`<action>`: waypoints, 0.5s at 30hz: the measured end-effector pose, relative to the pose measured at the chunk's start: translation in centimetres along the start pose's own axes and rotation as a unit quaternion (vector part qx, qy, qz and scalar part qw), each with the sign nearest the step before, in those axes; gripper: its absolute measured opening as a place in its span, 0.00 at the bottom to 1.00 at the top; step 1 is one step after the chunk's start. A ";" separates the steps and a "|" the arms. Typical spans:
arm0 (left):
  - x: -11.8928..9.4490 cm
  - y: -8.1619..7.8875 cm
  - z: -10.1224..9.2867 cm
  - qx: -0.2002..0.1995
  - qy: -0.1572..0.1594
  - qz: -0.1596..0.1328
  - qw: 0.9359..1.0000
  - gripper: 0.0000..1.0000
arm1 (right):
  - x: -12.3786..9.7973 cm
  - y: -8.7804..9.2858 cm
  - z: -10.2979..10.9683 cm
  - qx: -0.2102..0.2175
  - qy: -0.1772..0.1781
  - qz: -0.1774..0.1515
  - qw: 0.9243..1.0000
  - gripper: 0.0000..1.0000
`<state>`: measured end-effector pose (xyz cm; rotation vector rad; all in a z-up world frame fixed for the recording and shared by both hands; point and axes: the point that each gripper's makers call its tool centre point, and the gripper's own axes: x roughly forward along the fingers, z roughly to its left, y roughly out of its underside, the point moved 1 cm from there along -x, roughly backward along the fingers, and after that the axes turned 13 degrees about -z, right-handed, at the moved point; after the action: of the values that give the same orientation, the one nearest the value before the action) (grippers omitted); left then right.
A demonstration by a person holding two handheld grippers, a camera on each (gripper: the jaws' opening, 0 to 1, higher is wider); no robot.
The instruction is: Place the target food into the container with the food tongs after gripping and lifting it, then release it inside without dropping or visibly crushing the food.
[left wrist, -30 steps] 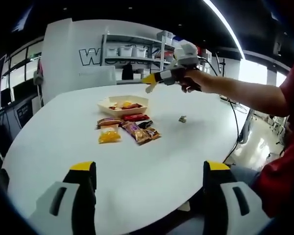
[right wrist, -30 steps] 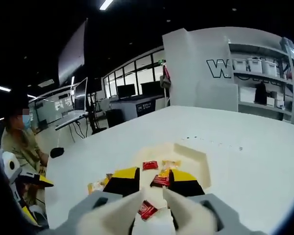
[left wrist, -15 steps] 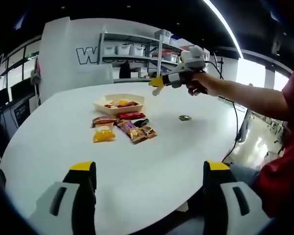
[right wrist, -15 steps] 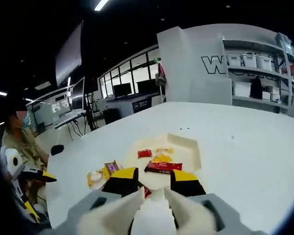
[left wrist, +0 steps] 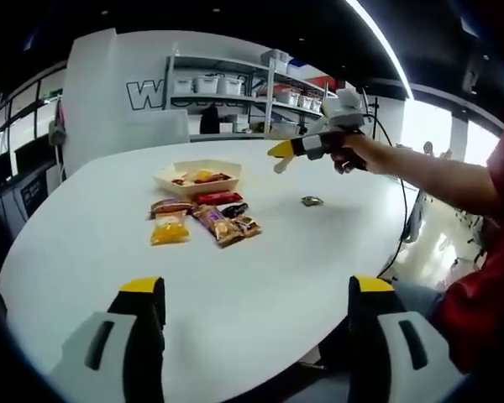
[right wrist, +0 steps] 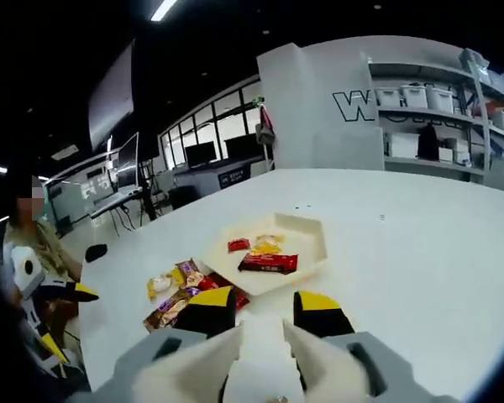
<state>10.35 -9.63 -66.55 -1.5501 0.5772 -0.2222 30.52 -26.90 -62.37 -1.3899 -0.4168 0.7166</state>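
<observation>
A broad white worktop (left wrist: 260,277) carries everything. In the left gripper view, the left gripper (left wrist: 258,306) sits low at 6 o'clock with its yellow-tipped jaws spread wide and nothing between them. The right gripper (left wrist: 279,154) comes in at about 1 o'clock, held in a hand (left wrist: 351,151) above the worktop; from here I cannot tell how far its jaws are parted.

In the right gripper view, the right gripper (right wrist: 265,304) rises from 6 o'clock, jaws a little apart and holding nothing. The pale tray (right wrist: 312,249) lies just beyond its tips toward 12 o'clock, with a long red packet (right wrist: 269,263), a small red packet (right wrist: 238,245) and a yellow snack (right wrist: 268,245) inside it. A cluster of wrapped snacks (right wrist: 181,290) lies on the worktop at 10 o'clock from the tips, beside the tray.

In the left gripper view a yellow packet (left wrist: 169,230) lies at the near edge of that cluster, and a small wrapped sweet (left wrist: 312,201) sits apart, below the right gripper.
</observation>
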 end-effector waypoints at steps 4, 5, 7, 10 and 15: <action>0.3 0.0 -0.3 0.001 0.006 0.001 1.000 0.87 | -0.9 0.6 -0.8 0.001 0.011 0.003 1.000 0.23; 0.4 0.0 -0.3 0.002 0.007 0.001 1.000 0.87 | -1.1 0.7 -1.0 0.002 0.013 0.004 1.000 0.23; 0.5 -0.1 -0.4 0.002 0.009 0.000 1.000 0.87 | -1.9 1.0 -1.4 -0.004 0.021 0.006 1.000 0.23; 0.6 -0.1 -0.5 0.001 0.010 0.000 1.000 0.87 | -2.8 1.2 -2.0 -0.002 0.030 0.003 1.000 0.23; 0.8 0.2 -0.7 0.000 0.013 0.002 1.000 0.87 | -4.6 2.5 -2.8 0.018 0.047 0.005 0.999 0.23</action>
<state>10.66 -10.64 -66.84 -1.5477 0.6015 -0.2391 28.49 -32.01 -64.58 -1.3863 -0.3212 0.6616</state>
